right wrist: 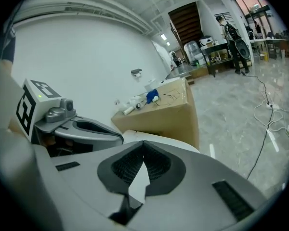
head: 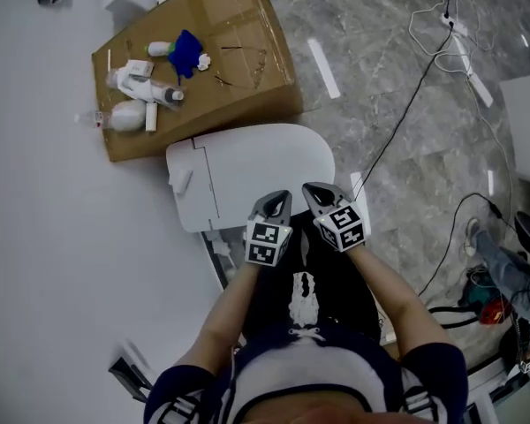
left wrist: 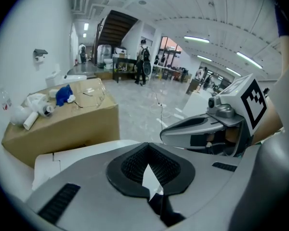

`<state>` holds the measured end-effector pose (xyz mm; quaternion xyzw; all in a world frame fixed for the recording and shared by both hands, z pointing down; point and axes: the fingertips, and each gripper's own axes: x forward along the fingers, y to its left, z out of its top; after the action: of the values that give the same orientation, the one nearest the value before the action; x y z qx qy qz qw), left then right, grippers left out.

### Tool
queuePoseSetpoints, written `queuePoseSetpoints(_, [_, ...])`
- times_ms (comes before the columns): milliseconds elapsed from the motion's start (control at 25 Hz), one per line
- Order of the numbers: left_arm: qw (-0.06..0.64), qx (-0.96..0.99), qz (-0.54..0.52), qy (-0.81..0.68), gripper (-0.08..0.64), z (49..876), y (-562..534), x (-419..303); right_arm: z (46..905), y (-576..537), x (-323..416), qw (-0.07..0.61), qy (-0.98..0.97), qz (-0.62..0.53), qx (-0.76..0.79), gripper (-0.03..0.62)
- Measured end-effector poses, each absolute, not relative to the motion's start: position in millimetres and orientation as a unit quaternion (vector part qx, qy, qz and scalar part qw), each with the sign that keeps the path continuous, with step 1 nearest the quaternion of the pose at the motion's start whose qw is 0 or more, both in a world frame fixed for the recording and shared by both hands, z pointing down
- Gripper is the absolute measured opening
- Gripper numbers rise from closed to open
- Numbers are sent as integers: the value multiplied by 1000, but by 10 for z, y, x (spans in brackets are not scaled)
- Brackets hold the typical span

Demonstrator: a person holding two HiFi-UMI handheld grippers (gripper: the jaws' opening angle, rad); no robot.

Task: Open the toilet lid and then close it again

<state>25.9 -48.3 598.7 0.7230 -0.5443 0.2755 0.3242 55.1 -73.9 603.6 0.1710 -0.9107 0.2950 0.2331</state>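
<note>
Toilet lid (head: 265,162), smooth glossy white, rounded, beside brown cardboard box (head: 247,60).

1. A bit of the toilet lid's (head: 247,166) edge is hidden under the left tool (head: 276,200) and the right tool (head: 318,193).
2. The little white things (head: 141,82) on the cardboard box (head: 247,51) are too small to tell.
3. The far-off people (left wrist: 144,61) in the left gripper view are tiny and blurry.
4. The head view's bottom edge cuts off the person's body (head: 309,360).

text: none legible | labels: none legible | signs: none
</note>
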Motion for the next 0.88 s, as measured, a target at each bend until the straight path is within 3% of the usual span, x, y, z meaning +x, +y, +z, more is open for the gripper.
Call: queuePoseSetpoints(880, [274, 753, 245, -546, 6, 5324, -200, 589, 5408, -264, 899, 225, -924, 278, 134, 6])
